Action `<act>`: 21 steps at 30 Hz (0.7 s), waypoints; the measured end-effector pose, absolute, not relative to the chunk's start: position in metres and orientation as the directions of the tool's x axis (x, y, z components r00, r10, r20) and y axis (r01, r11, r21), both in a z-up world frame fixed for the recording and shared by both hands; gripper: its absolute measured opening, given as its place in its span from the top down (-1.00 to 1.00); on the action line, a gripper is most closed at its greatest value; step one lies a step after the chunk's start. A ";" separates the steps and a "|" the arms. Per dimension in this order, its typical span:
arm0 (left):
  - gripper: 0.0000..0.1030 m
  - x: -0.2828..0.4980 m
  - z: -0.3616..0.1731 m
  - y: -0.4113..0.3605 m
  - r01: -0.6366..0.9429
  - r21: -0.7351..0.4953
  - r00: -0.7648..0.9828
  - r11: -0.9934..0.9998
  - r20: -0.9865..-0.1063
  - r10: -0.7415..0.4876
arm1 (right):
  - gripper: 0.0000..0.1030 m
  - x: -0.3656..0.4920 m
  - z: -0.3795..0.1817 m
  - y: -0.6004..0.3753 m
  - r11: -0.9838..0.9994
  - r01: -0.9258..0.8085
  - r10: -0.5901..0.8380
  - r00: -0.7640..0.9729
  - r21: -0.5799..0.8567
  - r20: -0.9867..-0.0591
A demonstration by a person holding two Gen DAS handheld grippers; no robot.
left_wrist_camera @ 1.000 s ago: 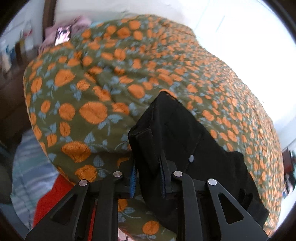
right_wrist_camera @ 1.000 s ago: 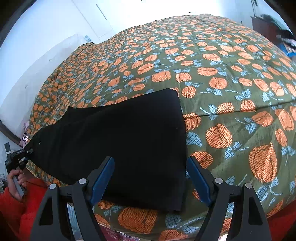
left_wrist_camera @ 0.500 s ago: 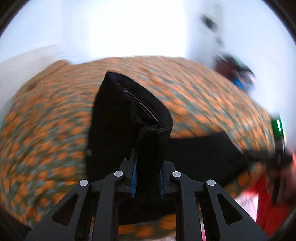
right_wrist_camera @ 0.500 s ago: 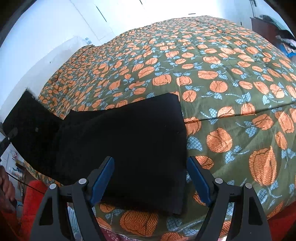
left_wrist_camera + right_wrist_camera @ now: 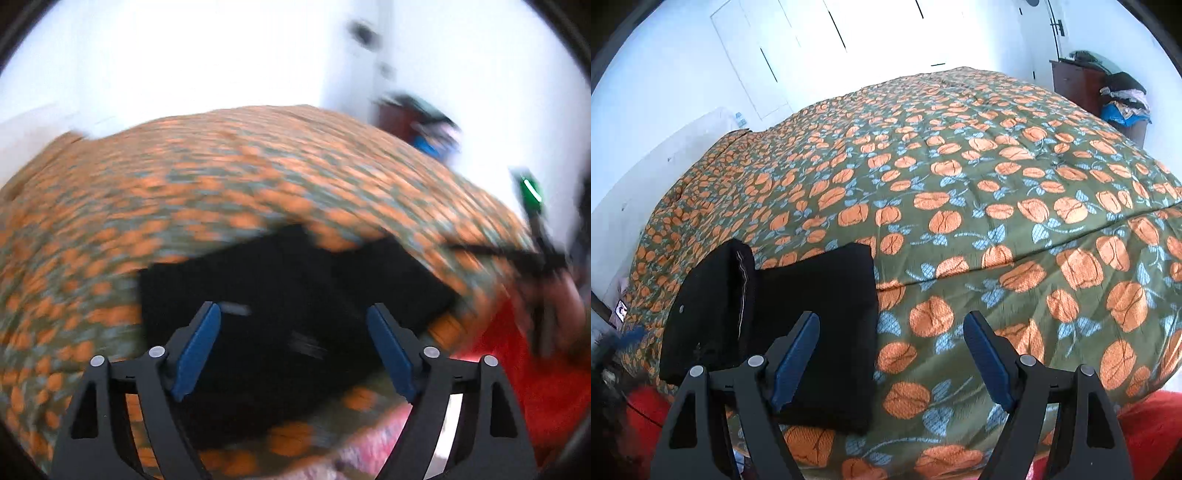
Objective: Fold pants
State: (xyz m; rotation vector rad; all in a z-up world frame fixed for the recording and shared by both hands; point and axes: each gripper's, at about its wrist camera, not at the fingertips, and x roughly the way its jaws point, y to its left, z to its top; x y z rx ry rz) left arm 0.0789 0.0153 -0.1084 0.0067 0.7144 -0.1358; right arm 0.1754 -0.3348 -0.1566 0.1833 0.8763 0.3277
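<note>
Black pants (image 5: 820, 314) lie folded on the bed near its front edge, the waistband end (image 5: 713, 295) laid over on top at the left. In the blurred left wrist view the pants (image 5: 295, 295) lie just beyond my left gripper (image 5: 295, 347), which is open and empty above them. My right gripper (image 5: 892, 354) is open and empty, over the pants' right edge and the cover beside it.
The bed cover (image 5: 997, 184) is green with orange flowers. A dark cabinet (image 5: 1078, 85) with piled clothes stands at the back right. A white wall and doors lie behind the bed. The person's red clothing (image 5: 517, 369) shows at the front edge.
My left gripper carried the waistband end over the pants, opened and let it go. The pants now lie folded shorter. My right gripper stayed open and shifted to the right.
</note>
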 end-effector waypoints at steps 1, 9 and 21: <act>-0.62 0.085 -0.111 0.035 0.053 -0.050 0.748 0.997 -0.660 -0.073 | -0.55 0.176 -0.156 -0.332 0.931 -0.216 0.365 0.591 0.295 -0.720; 1.00 0.106 -0.203 0.040 0.045 -0.016 0.535 0.999 -0.844 -0.037 | -0.51 0.180 -0.154 -0.267 0.694 -0.395 0.718 0.314 0.602 -0.621; 1.00 0.098 -0.200 0.040 0.068 -0.041 0.538 0.997 -0.840 -0.071 | 0.23 0.208 -0.200 -0.195 0.562 -0.378 0.752 -0.136 0.736 -0.645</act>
